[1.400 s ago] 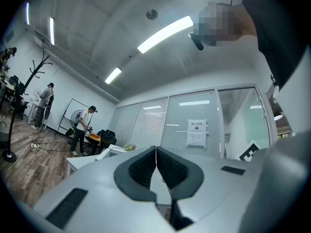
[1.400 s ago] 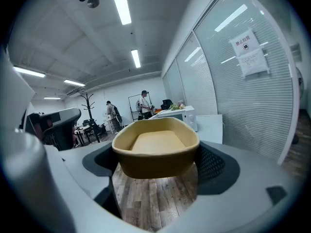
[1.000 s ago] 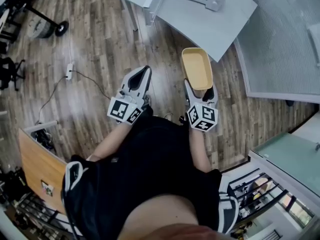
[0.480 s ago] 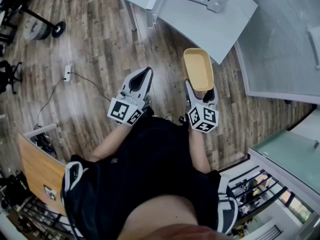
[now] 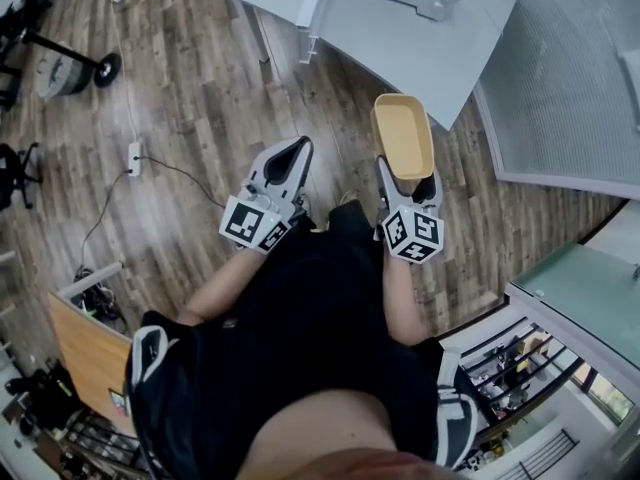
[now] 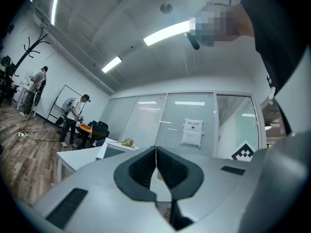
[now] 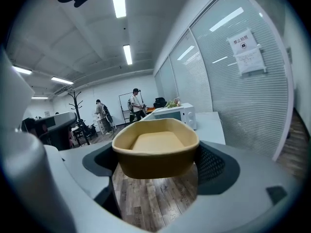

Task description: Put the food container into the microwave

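Short of microwave (image 7: 171, 116), above wood floor (image 5: 200, 98): food container (image 5: 403, 136) clamped by its near end in right gripper (image 5: 408, 176), empty. Left gripper (image 5: 293, 154) pinched together on nothing. Pickup apparently done; left to do: reach microwave, set container inside.

Tan-yellow food container (image 5: 403, 135); white microwave (image 7: 176, 114); grey-brown wood-grain floor (image 5: 200, 88).

Open-plan office or lab space.
Glass partition walls (image 7: 228, 76) with blinds, ceiling strip lights (image 7: 117, 0), wood-plank floor (image 5: 200, 98), white table (image 5: 400, 53) carrying a microwave (image 7: 176, 114), coat stand (image 7: 75, 103), whiteboard (image 6: 61, 100), people (image 7: 136, 101) standing in the distance.
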